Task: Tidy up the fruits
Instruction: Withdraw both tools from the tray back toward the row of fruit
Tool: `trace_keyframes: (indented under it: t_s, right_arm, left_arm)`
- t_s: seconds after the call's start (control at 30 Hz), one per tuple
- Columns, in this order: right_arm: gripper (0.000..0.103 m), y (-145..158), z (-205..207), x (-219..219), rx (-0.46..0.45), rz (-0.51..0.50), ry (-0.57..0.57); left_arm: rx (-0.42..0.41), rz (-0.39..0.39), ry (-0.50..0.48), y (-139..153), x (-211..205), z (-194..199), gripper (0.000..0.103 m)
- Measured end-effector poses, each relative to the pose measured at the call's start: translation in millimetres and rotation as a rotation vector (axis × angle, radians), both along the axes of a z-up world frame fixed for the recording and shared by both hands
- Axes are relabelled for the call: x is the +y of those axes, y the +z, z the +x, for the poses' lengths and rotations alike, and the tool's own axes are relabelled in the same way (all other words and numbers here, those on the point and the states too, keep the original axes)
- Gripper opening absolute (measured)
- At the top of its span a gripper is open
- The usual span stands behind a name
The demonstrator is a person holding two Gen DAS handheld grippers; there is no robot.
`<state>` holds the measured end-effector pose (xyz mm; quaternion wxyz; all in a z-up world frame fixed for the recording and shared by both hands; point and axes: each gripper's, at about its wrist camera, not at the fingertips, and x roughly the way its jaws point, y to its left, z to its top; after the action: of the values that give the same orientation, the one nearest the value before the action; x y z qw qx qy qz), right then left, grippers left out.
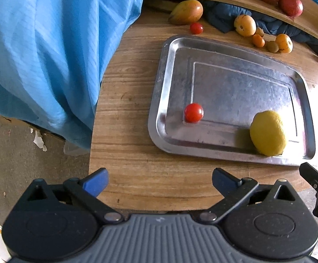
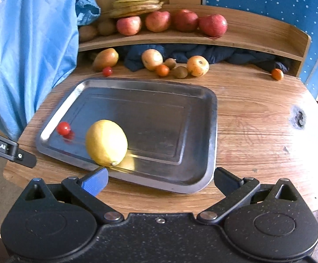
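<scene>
A steel tray lies on the round wooden table. On it rest a yellow lemon near the front rim and a red cherry tomato at its left side. My left gripper hangs wide open over the bare table in front of the tray, nothing between its blue fingers. My right gripper is also wide open, above the tray's near rim, just short of the lemon and apart from it.
Behind the tray lie a mango, another cherry tomato, yellow fruits, kiwis and small oranges by a dark blue cloth. A wooden shelf carries apples and bananas. A blue sheet hangs at the left.
</scene>
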<state>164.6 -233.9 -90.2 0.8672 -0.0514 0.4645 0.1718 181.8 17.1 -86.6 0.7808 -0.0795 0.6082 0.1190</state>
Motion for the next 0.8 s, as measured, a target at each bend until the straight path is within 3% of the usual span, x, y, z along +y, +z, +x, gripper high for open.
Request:
trace_keyframes:
  t_s: [0.8]
  right_arm:
    - [0.102,1,69,29,-0.027,0.009,-0.008]
  left_arm:
    - [-0.027,0.014,-0.016,-1,18,82,0.102]
